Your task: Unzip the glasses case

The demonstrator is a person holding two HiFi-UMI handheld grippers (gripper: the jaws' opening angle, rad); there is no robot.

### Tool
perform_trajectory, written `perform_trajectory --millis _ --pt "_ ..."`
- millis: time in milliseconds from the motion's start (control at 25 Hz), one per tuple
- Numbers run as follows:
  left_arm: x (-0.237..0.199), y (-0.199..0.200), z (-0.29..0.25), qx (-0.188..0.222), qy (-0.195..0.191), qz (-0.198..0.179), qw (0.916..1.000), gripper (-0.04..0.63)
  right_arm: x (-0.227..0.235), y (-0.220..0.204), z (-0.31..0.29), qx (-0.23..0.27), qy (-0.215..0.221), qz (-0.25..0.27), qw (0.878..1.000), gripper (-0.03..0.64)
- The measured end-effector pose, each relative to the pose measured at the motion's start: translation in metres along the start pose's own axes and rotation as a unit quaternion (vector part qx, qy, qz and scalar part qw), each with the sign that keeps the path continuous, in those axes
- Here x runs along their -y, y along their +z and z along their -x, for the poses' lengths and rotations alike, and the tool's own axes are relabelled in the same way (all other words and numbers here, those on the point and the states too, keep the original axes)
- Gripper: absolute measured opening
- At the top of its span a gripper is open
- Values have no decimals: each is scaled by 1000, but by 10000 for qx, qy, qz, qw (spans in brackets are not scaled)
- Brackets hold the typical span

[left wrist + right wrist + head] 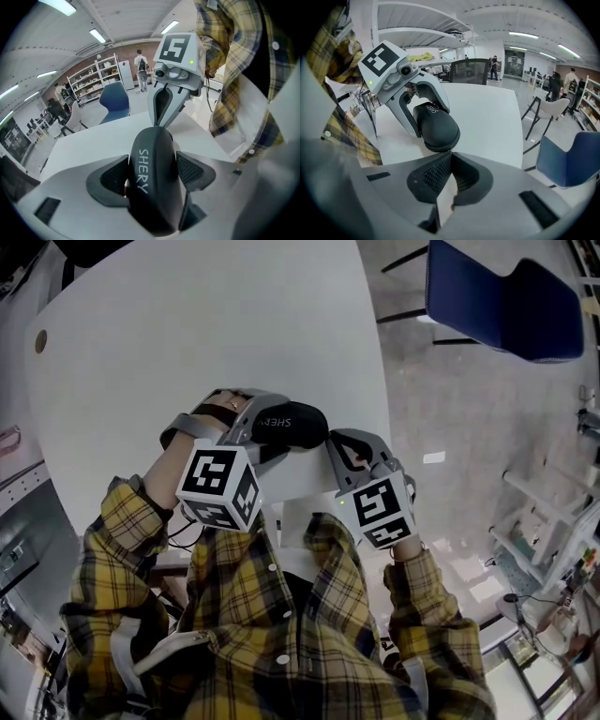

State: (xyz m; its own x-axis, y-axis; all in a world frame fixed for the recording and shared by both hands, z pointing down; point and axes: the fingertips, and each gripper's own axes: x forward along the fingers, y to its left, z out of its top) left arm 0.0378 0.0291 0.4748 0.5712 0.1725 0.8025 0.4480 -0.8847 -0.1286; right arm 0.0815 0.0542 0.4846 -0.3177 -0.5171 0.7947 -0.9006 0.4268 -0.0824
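A black zippered glasses case [292, 425] lettered "SHERY" is held just above the near edge of the white table [187, 334]. My left gripper [267, 427] is shut on the case [152, 183], with a pad against each long side. In the right gripper view the case [436, 125] points its rounded end at my right gripper [451, 157]. That gripper's jaws are closed together, and their tips meet the zipper pull [451, 151] at the case's end seam. In the head view the right gripper [331, 442] touches the case's right end.
A blue chair [506, 296] stands on the floor beyond the table's right edge. A black office chair [471, 70] sits at the table's far side. The person's plaid sleeves [131, 521] lie close behind both grippers. Shelving and people stand far off in the room.
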Motion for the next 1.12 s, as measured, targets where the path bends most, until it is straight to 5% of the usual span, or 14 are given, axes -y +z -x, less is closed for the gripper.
perform_trajectory --millis 480,720,800,880,1000,1120 --pt "1 -3 0 -40 46 -135 9999 328 14 11 -14 -541 840 1500 9836 -2" --pt "-6 0 7 109 473 84 9988 329 9 8 -11 -586 869 1463 9837 -2" --pt "-11 -1 18 171 694 287 9970 330 2 4 -7 -580 889 1396 9845 -2" --pt "-9 -3 35 294 661 921 9931 330 -9 1 -3 -588 887 1335 9853 -2" --pt "-4 -13 63 561 653 2324 9688 331 -35 2 1 -621 929 1163 9869 -2" --pt "-7 -31 79 707 868 4016 9089 331 -63 3 -8 -555 1024 877 9893 -2"
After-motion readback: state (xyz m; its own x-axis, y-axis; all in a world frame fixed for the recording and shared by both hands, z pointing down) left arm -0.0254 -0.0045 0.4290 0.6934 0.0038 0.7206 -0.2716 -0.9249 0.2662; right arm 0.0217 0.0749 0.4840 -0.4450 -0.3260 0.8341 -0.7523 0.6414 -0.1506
